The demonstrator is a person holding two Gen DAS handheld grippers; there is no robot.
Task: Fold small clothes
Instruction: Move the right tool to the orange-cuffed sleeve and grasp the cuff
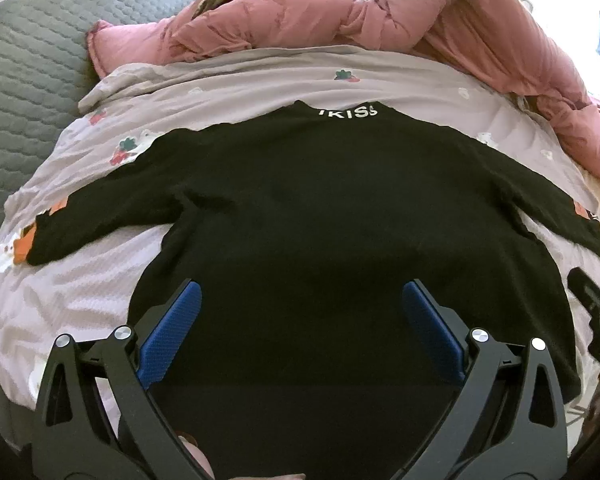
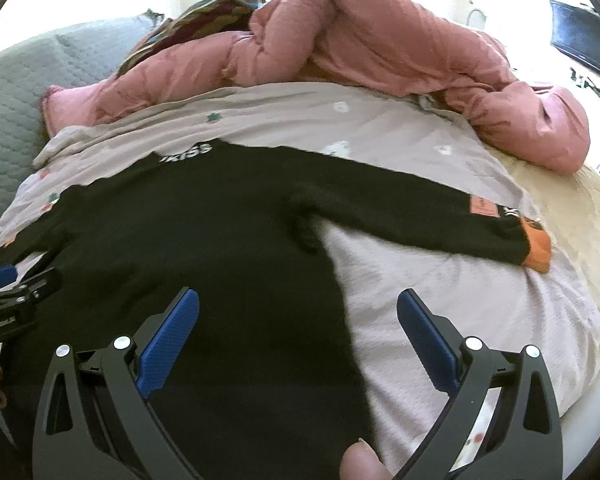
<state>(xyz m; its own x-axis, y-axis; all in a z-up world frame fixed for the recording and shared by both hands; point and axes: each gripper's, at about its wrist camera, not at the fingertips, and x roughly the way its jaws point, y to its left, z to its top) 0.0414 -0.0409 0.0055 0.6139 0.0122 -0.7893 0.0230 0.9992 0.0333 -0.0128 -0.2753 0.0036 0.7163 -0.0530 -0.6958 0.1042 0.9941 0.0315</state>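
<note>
Black knit sweater (image 1: 320, 208) with white lettering on its collar lies flat and spread out on a pale mauve bedsheet with small flower prints (image 1: 228, 80), collar away from the cameras, hem toward them, both sleeves out to the sides. Far left: grey quilted cover (image 1: 28, 72) along the edge of the bed. Left sleeve ends in an orange cuff (image 1: 20, 250) resting on the sheet. Left gripper (image 1: 300, 300), black frame with blue textured pads (image 1: 172, 332), hovers over the lower body of the sweater; jaws spread wide, nothing between them. Whether the pads touch the fabric cannot be told. Behind the collar, a crumpled pink puffy quilt (image 1: 380, 12) is heaped across the far side of the bed. Right gripper (image 2: 298, 308), same build, sits over the sweater's right side edge: its left pad (image 2: 168, 344) is above black knit, its right pad (image 2: 428, 344) above bare sheet; jaws wide apart, holding nothing. Right sleeve (image 2: 420, 216) stretches out across the sheet, with an orange patch (image 2: 482, 204) and orange cuff (image 2: 538, 250) near its end. A fingertip (image 2: 360, 460) shows at the bottom of the right view.
</note>
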